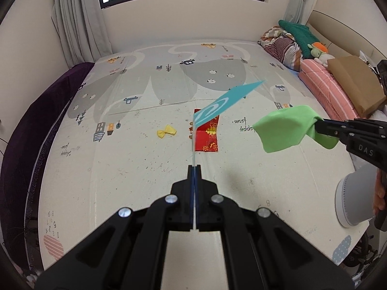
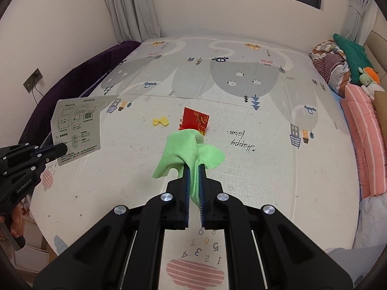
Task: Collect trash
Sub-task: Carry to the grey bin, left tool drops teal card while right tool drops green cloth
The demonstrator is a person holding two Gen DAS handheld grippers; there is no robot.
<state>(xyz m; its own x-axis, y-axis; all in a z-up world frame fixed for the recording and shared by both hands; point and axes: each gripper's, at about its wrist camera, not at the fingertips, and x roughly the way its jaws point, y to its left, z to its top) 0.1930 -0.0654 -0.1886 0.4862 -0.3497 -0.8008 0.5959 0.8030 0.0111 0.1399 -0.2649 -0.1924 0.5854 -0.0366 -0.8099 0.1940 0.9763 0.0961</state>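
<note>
My left gripper is shut on a thin paper card, teal on one side; the right wrist view shows its grey printed instruction side lifted above the mat, pinched by the left gripper. My right gripper is shut on a light green cloth; the left wrist view shows that green cloth hanging from the right gripper. On the play mat below lie a red envelope and a yellow bow-shaped scrap, also the red envelope and yellow scrap.
The patterned mat covers a wide bed-like surface. A purple cloth edge runs along the left. Pink striped bedding, folded blankets, a plush toy and a brown paper bag line the right side. A window and curtains stand behind.
</note>
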